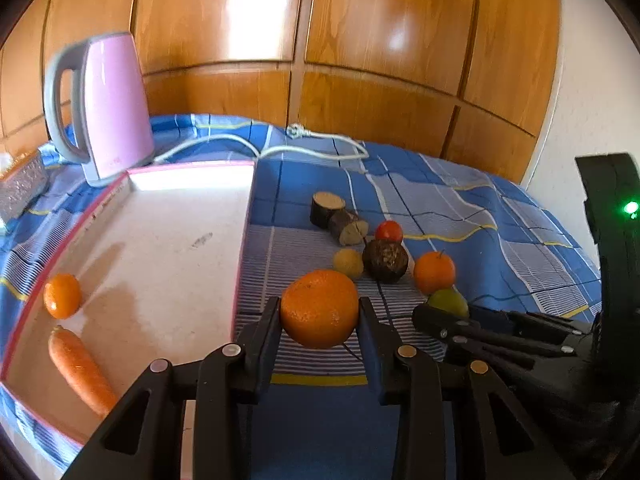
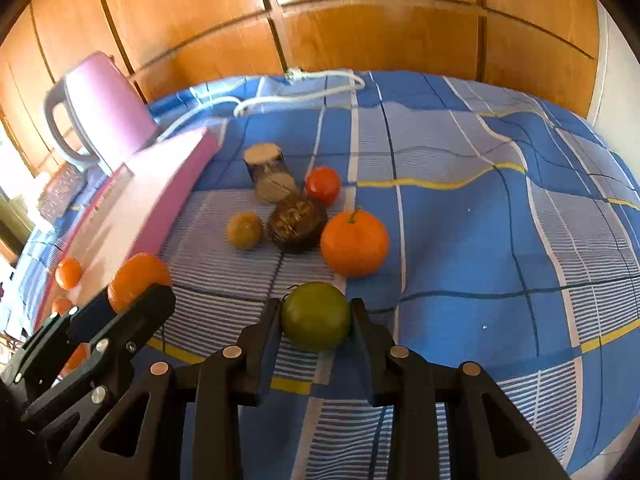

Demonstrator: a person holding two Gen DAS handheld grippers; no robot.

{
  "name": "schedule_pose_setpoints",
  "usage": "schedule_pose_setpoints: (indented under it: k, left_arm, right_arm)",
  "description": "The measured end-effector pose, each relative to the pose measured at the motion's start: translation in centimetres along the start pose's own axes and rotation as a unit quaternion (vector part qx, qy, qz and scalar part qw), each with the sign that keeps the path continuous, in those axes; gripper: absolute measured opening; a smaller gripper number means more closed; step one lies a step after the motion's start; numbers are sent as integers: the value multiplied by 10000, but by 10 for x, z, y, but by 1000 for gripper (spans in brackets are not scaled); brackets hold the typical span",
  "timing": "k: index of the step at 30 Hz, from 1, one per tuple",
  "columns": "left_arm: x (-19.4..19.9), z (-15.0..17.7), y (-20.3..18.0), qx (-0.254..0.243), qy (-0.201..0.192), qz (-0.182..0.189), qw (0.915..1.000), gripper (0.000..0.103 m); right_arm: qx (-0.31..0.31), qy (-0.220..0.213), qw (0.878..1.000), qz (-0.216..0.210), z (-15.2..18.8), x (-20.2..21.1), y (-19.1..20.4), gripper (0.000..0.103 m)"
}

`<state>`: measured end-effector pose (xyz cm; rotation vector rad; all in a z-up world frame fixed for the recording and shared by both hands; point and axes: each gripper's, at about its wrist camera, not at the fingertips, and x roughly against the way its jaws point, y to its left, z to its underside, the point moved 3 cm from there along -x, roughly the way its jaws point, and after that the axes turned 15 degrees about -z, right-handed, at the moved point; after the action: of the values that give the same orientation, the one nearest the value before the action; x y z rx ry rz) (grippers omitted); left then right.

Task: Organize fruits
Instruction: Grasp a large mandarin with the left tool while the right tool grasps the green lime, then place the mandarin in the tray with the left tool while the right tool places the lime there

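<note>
My left gripper [image 1: 320,305] is shut on a large orange [image 1: 319,314] and holds it just right of the white, pink-rimmed tray [image 1: 243,240]. A small orange [image 1: 62,295] and a carrot [image 1: 80,368] lie in the tray. My right gripper [image 2: 316,305] is shut on a green fruit [image 2: 315,318] low over the blue checked cloth. Beyond it on the cloth lie a tangerine [image 2: 354,242], a red tomato [image 2: 323,185], a dark rough fruit [image 2: 297,222] and a small yellowish fruit [image 2: 244,230]. The two grippers are close side by side.
Two short log pieces [image 1: 328,208] lie behind the fruits. A pink kettle [image 1: 112,108] stands at the tray's far corner, with its white cord [image 1: 320,148] trailing across the cloth. A grey box [image 1: 20,188] sits far left. Wooden cabinet doors close off the back.
</note>
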<state>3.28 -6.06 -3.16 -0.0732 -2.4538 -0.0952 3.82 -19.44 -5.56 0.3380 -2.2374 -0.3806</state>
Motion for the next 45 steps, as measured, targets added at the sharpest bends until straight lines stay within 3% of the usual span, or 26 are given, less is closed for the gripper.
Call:
schedule_pose_setpoints:
  k: [8,15,27,38,45]
  left_arm:
    - [20,-1,18,257,-365,-346,9984,37]
    - [28,-3,56,1010,-498,-761,9907,37]
    - [14,-2,110,2215,-218,-1494,9634,37]
    - [1,7,143,2812,131,-1899,9406,38]
    - [0,17,164,3347,250,-1971,9212,62]
  right_arm:
    - [27,-239,9997,-63,-2,8,3,33]
    - [164,-473,9986,-166,-3,17,9,33]
    - [594,-599,9944,-641,-9,3,45,33]
    - [983,-490,9806,-1624,-28,-19,116,34]
    - [991,-144,9754,-1965,-32,-38,142,35]
